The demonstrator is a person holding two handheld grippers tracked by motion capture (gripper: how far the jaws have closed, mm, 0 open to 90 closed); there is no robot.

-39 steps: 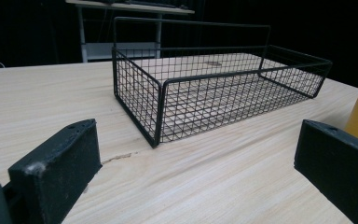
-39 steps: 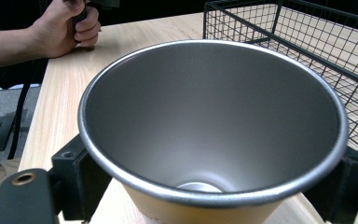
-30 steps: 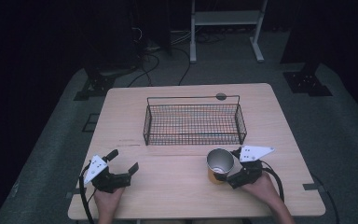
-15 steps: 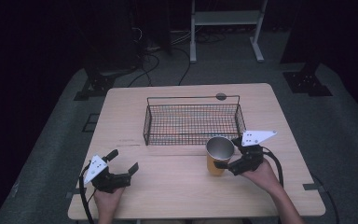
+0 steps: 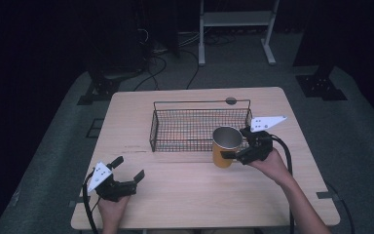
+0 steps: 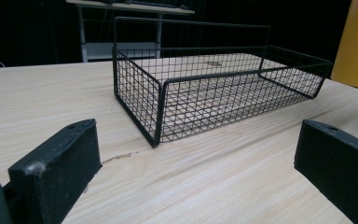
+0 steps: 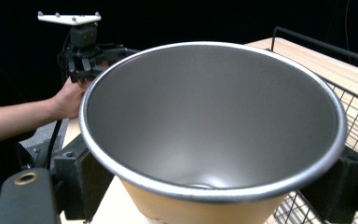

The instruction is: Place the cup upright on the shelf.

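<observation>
Right gripper (image 5: 234, 155) closed on a yellow cup (image 5: 225, 146), jaws pressed on both sides of it. Cup upright, raised just at the near right corner of the wire basket (image 5: 199, 127). Left gripper (image 5: 126, 171) open, low over the table (image 5: 185, 200), holding nothing.

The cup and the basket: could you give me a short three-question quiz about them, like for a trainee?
1. True or false: the yellow cup lies inside the wire basket.
2. Which gripper holds the cup? A) left B) right C) neither
3. Fill in: the jaws of the left gripper stand ____.

Key
1. False; it is held upright at the basket's front right corner.
2. B; the right gripper clamps it.
3. Open, holding nothing.
</observation>
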